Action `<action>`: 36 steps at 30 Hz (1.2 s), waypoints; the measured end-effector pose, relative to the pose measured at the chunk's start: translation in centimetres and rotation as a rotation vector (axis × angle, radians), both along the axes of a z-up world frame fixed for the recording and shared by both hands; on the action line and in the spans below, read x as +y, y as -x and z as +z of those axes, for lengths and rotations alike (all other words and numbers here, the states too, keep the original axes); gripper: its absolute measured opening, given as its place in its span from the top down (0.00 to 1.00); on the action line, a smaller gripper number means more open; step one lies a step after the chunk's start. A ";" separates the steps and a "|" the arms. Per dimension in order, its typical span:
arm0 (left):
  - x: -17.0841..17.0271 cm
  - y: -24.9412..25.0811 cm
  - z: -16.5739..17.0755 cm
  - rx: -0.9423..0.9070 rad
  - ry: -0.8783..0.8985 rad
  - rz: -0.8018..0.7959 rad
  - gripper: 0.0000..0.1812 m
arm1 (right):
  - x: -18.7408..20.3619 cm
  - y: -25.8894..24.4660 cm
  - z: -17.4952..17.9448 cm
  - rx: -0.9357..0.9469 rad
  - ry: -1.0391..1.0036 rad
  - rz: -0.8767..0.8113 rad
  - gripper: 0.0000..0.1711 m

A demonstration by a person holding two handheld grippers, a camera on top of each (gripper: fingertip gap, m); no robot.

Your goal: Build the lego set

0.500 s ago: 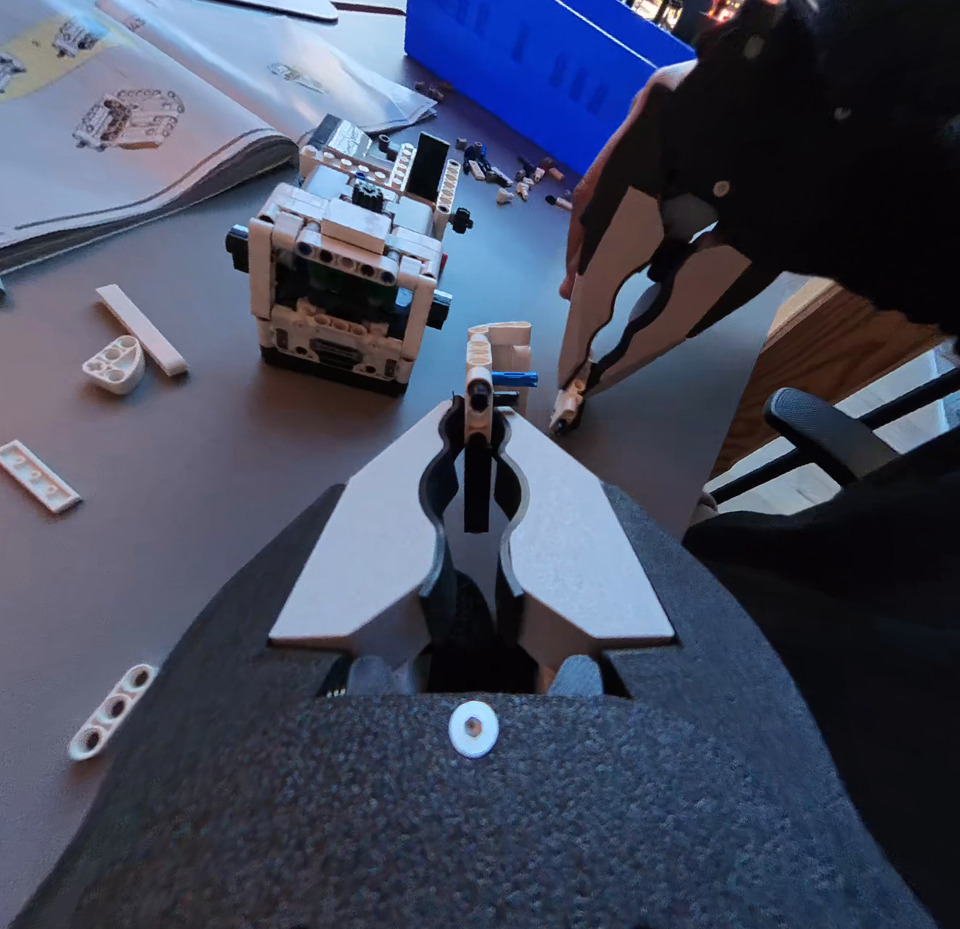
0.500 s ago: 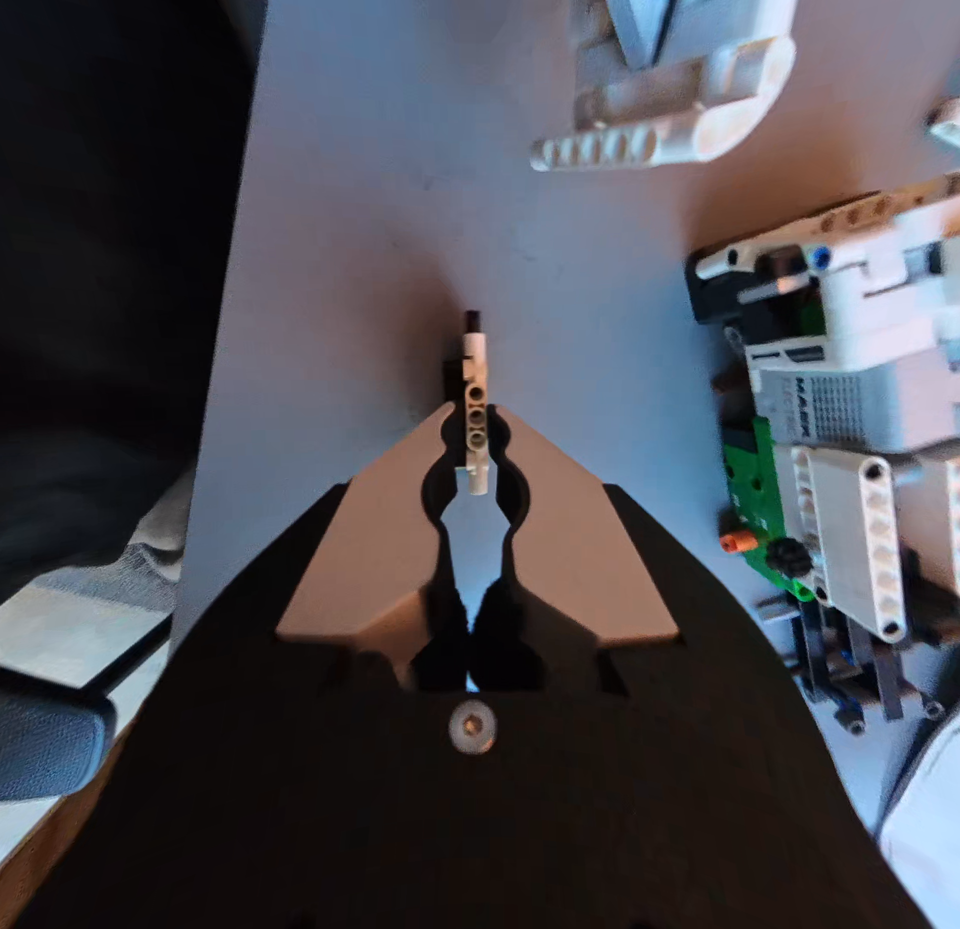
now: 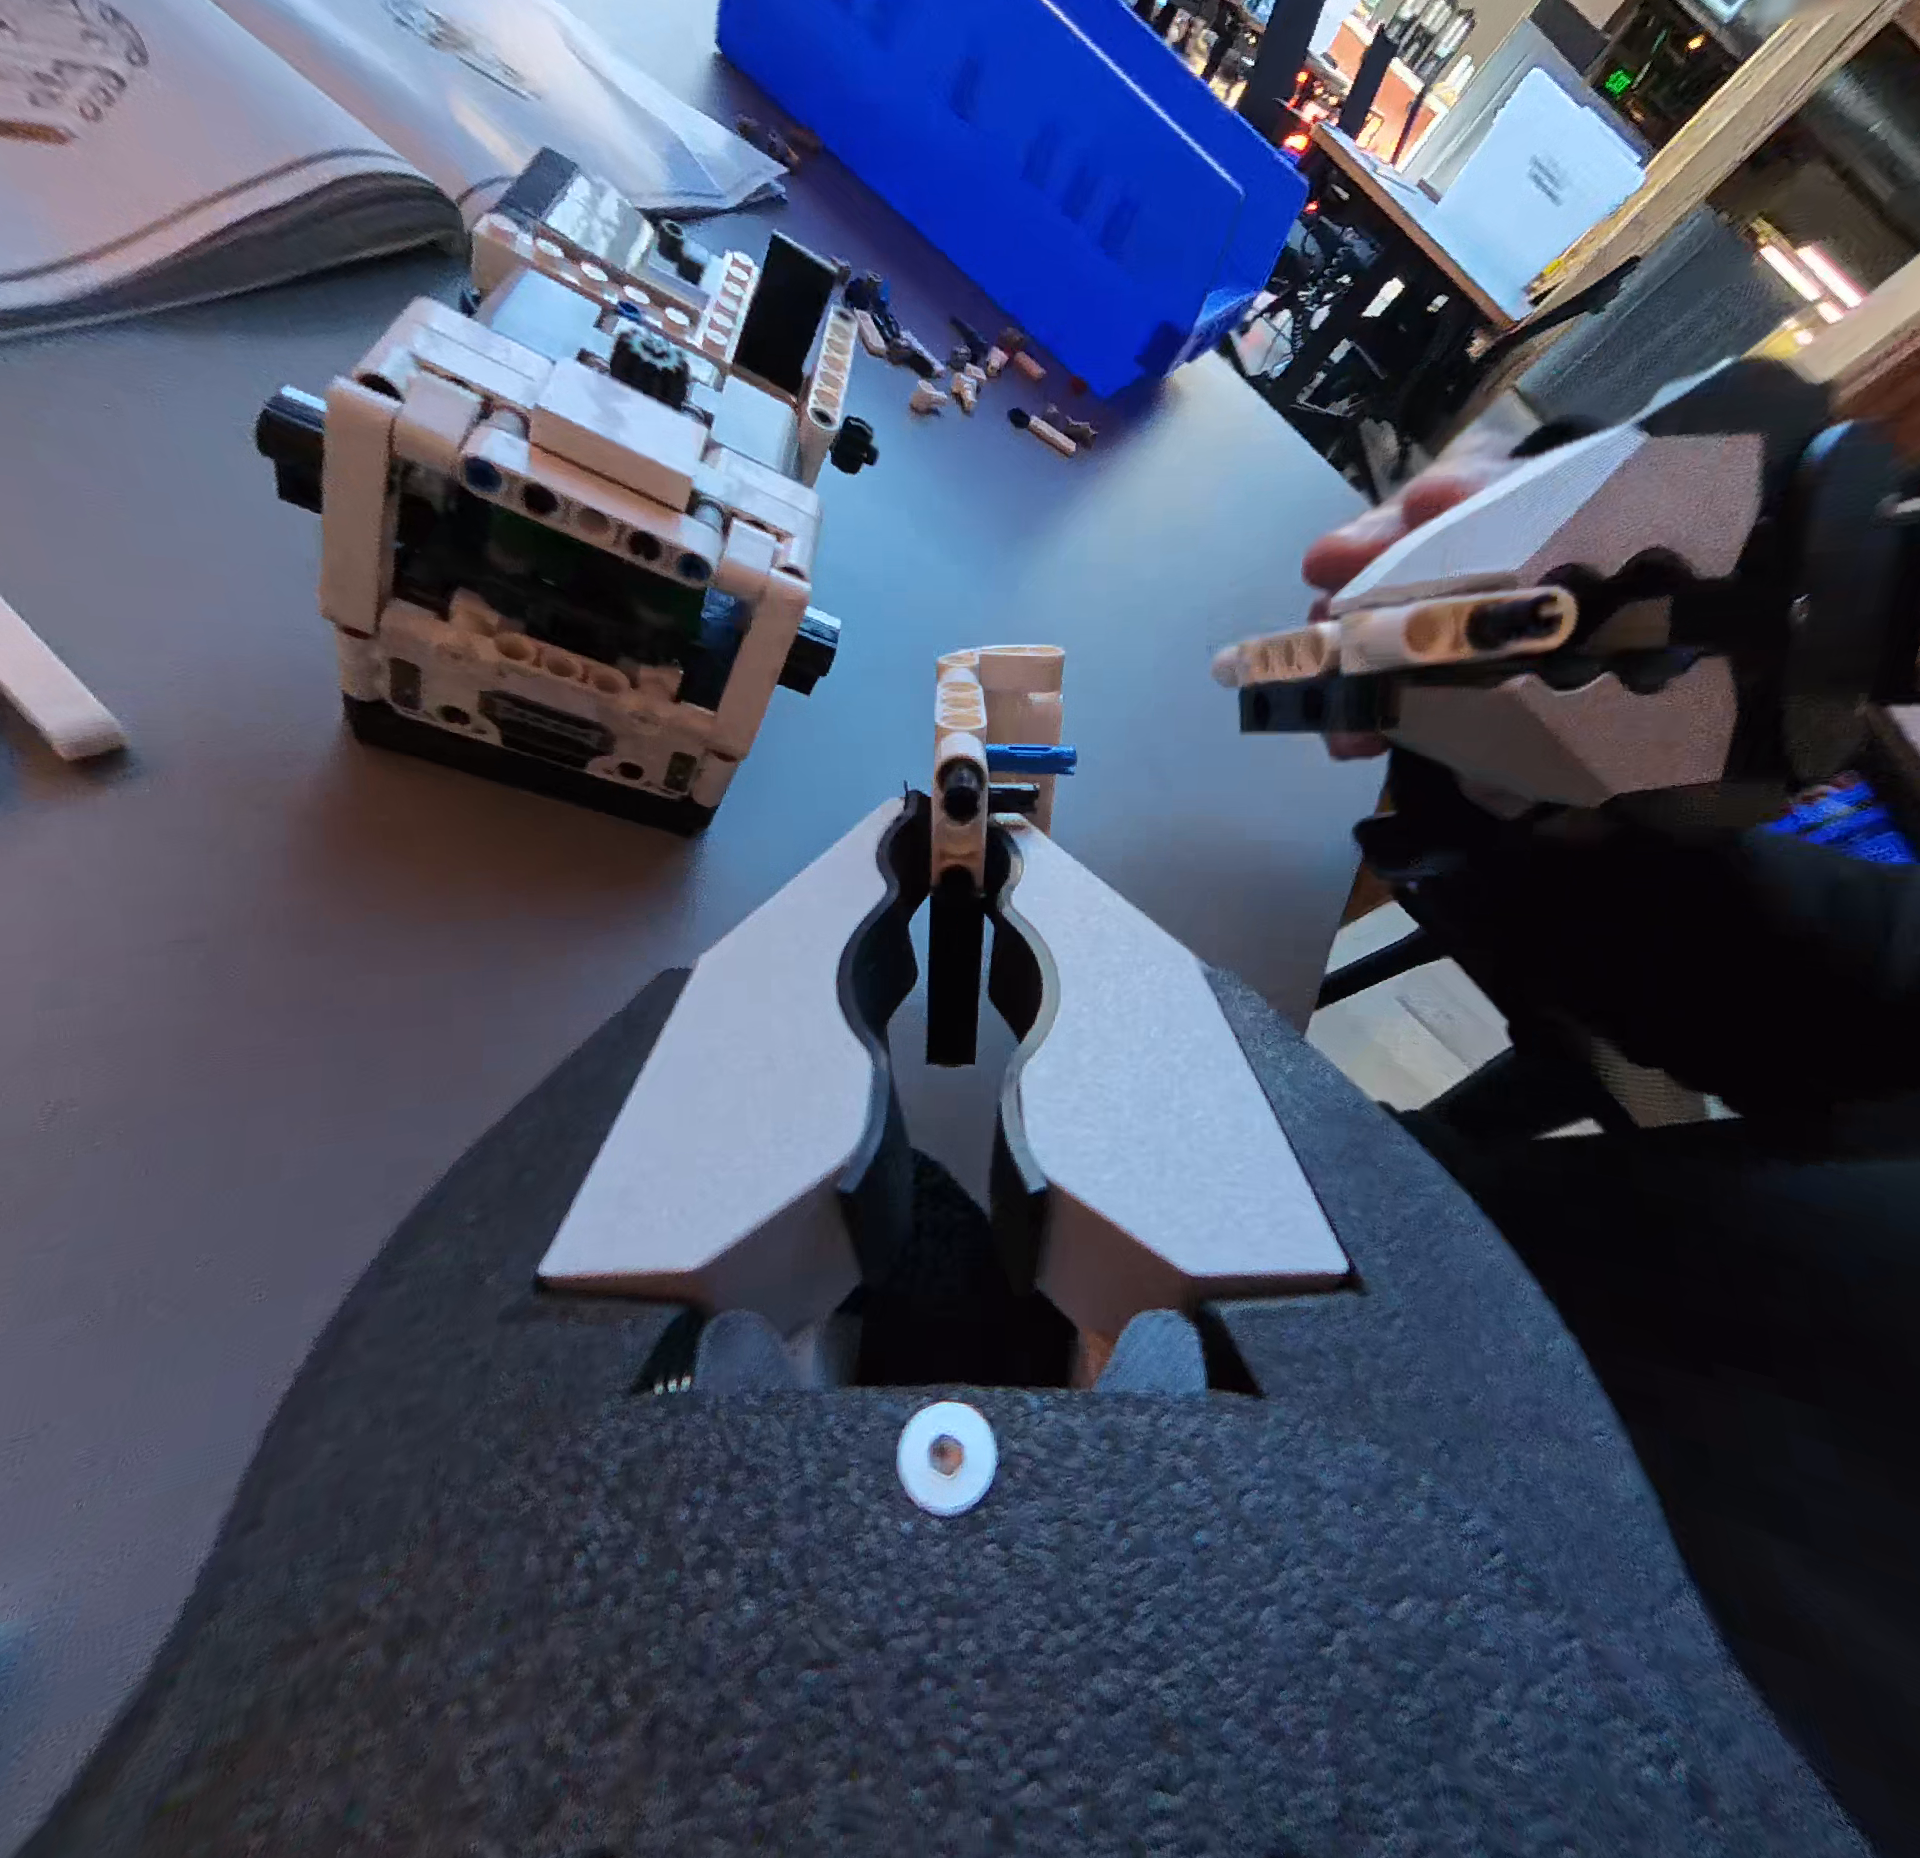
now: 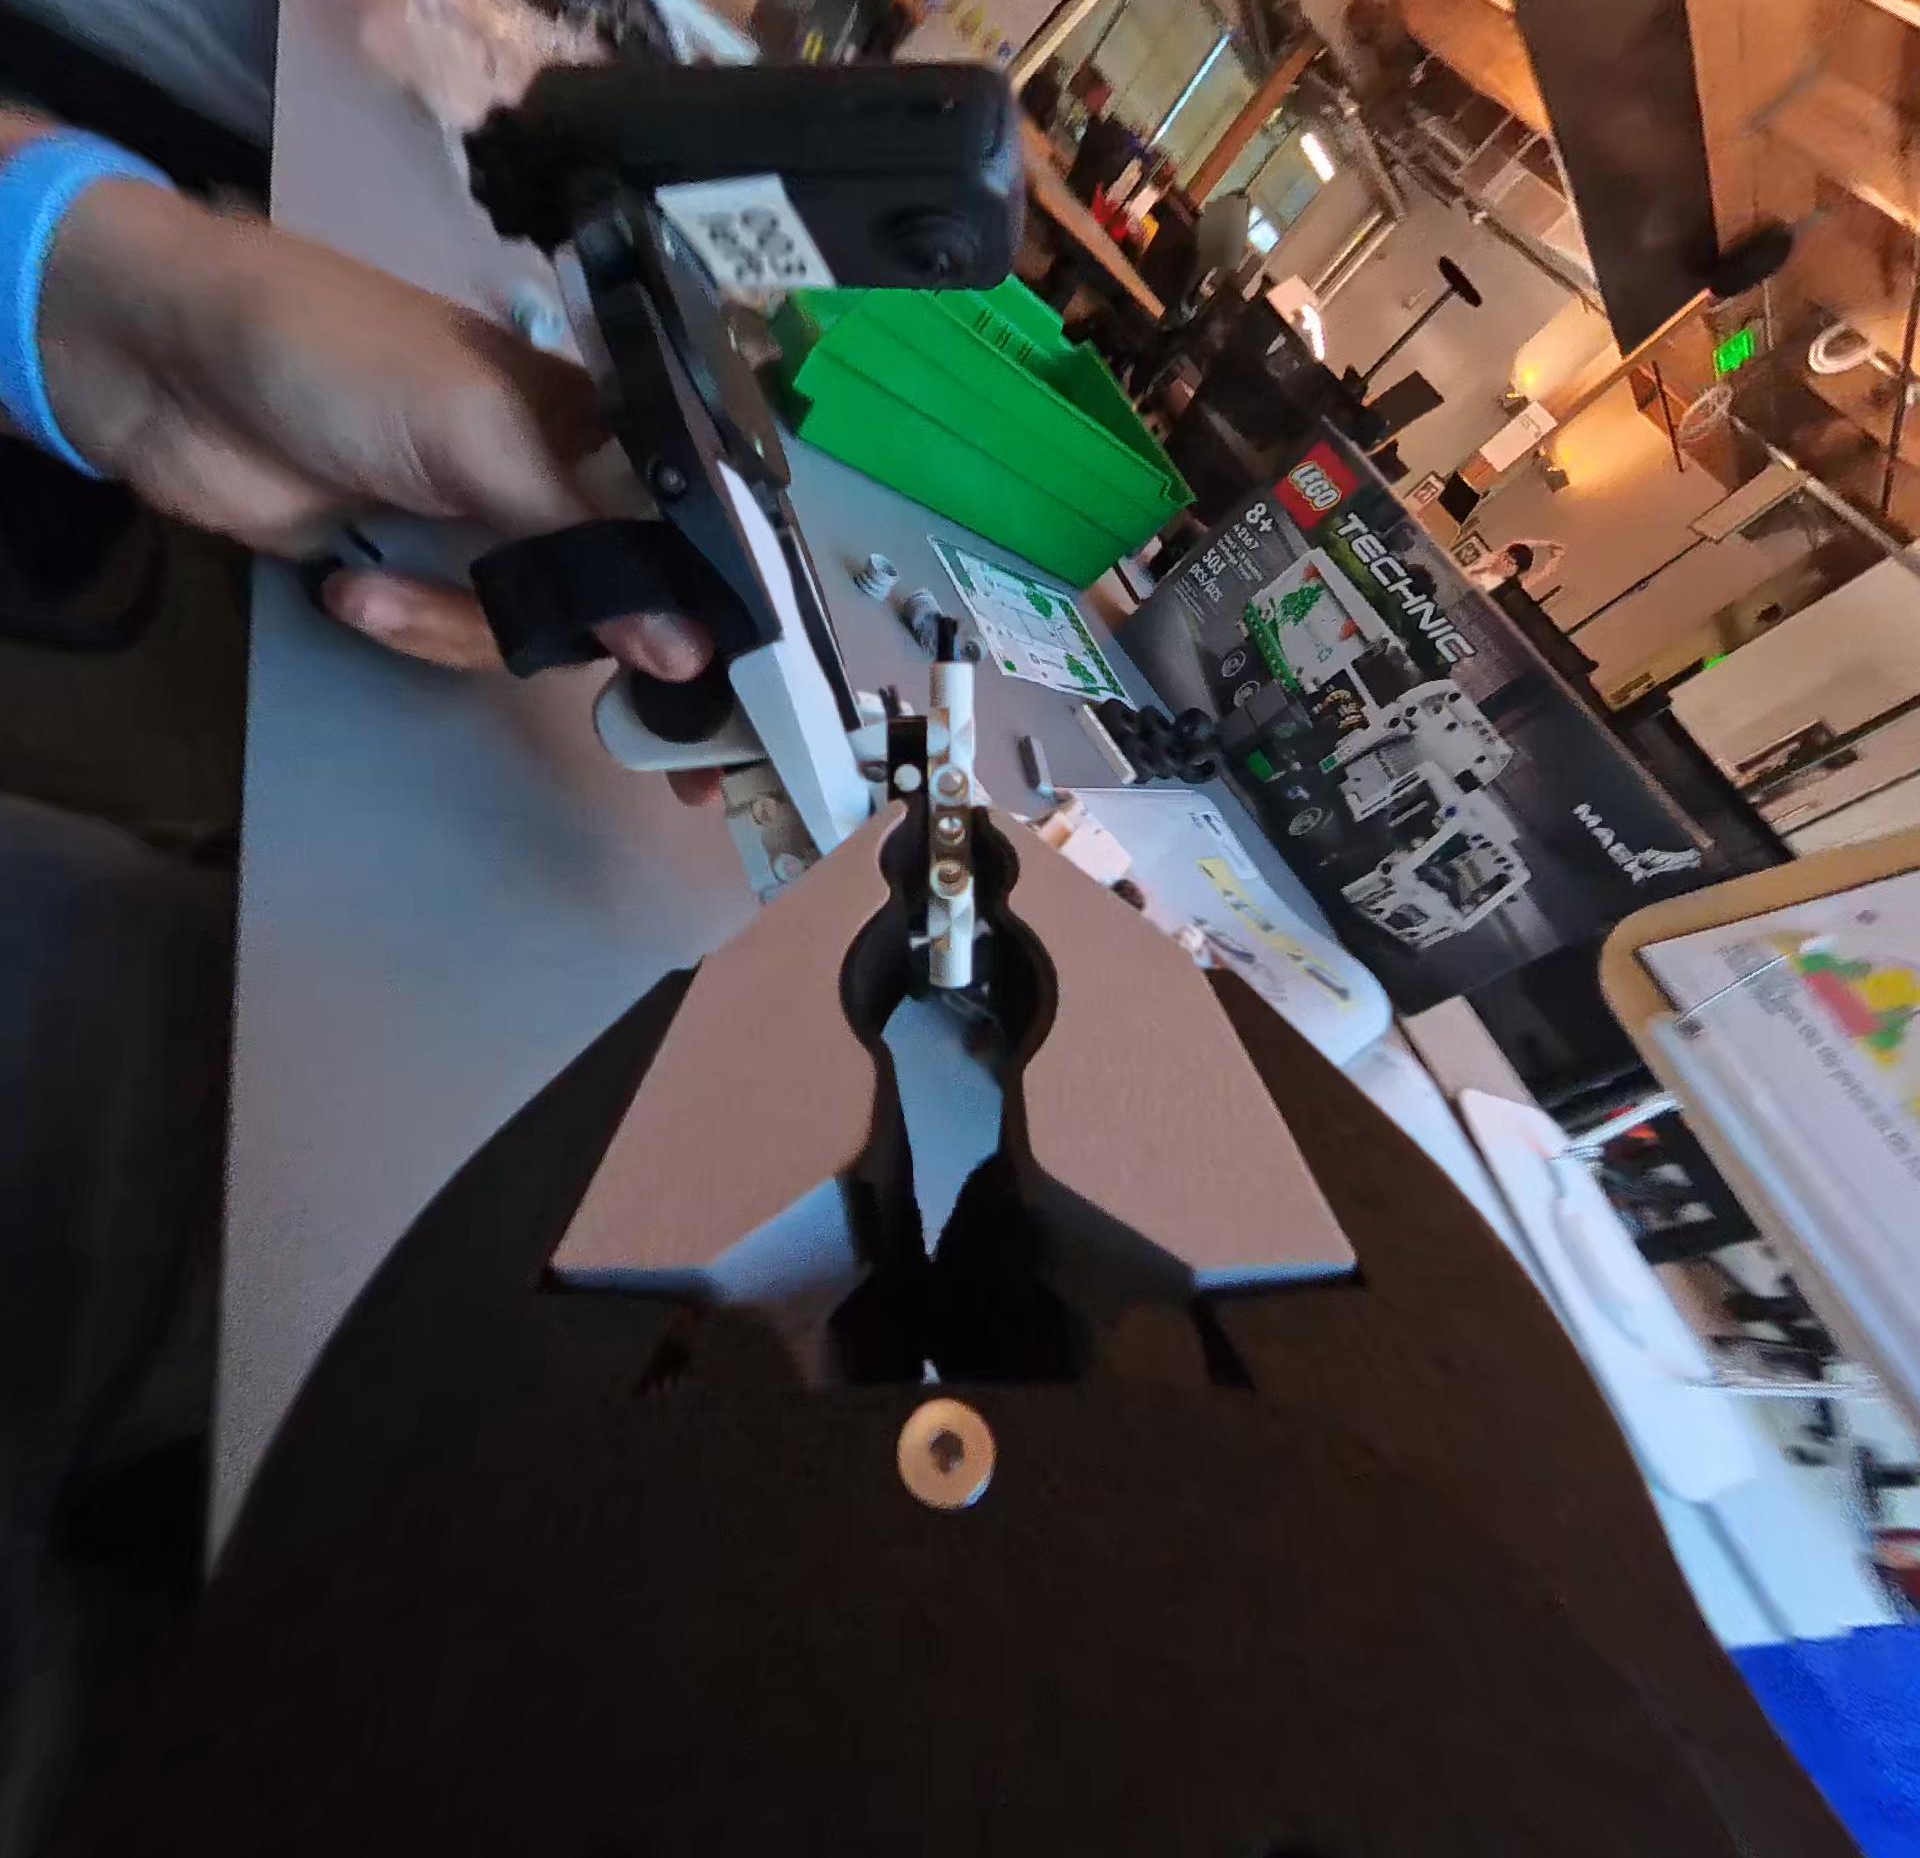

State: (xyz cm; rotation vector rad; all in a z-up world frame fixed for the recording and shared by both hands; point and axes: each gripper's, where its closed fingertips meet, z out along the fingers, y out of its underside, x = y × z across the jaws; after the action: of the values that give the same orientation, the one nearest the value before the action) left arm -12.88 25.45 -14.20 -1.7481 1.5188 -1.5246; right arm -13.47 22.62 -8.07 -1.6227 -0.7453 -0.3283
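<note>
Left gripper (image 3: 958,840) is clamped on a small white-and-black assembly (image 3: 961,759), low over the table (image 3: 260,925). Right gripper (image 3: 1340,665), at three o'clock, pinches a white beam with a black piece (image 3: 1455,629), lifted clear. At ten o'clock sits the half-built truck (image 3: 561,561); loose pieces (image 3: 977,374) lie by the blue bin (image 3: 997,146) at twelve. Plenty left, I'd say.

Right gripper (image 4: 951,852) jaws clamped on white beam (image 4: 951,821), left gripper (image 4: 821,769) just beside
</note>
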 end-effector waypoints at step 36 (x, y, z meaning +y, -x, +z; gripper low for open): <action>-1.7 0.2 -1.6 0.114 0.081 -0.133 0.96 | 1.9 0.5 -3.6 -0.314 0.233 -0.118 0.96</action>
State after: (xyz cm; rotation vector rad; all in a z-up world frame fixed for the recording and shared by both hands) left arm -13.04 23.77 -15.84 -1.8403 1.6809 -1.5951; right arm -13.93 24.54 -11.62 -1.8631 -0.9540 -0.6096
